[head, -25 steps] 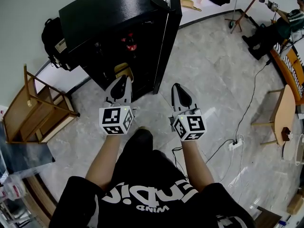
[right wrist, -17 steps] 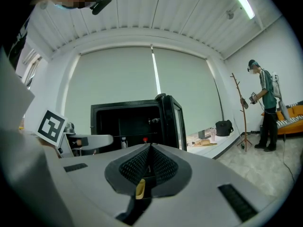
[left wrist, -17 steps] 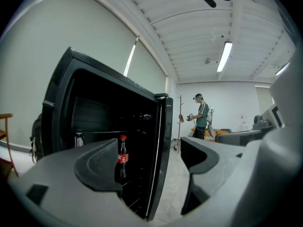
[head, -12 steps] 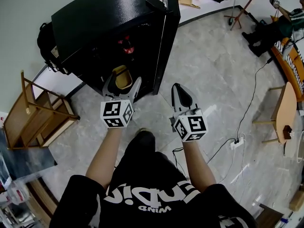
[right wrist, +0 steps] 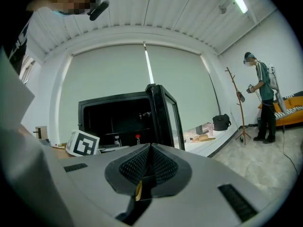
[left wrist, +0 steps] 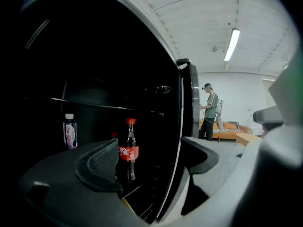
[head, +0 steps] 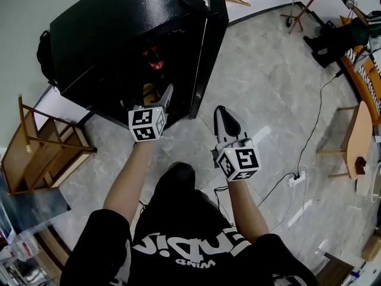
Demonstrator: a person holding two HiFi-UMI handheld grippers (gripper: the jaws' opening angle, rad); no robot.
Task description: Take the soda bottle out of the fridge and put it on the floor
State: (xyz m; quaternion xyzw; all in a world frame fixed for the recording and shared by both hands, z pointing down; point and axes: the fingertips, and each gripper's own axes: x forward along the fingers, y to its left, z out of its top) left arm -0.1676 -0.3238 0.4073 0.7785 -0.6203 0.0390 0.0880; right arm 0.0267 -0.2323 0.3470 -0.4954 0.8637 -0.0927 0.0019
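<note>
The soda bottle [left wrist: 129, 148], red cap and red label, stands upright on a lower shelf inside the black fridge [head: 113, 34]. It is well back from the opening and nothing touches it. A second bottle with a purple label [left wrist: 70, 131] stands apart from it, further to the left on the same level. Your left gripper [left wrist: 154, 160] is at the mouth of the fridge with its jaws spread wide and nothing between the pads. The soda bottle shows just past the left pad rather than centred in the gap. If you go straight in from here, that pad will likely hit the bottle's side and tip it, so line it up first. The open door [head: 209, 46] is close on the other side, and its edge could catch the outer jaw. A grip on the narrow neck may slip, so take the body. Your right gripper [right wrist: 149, 162] hangs over the floor [head: 268, 100], pressed together on nothing.
</note>
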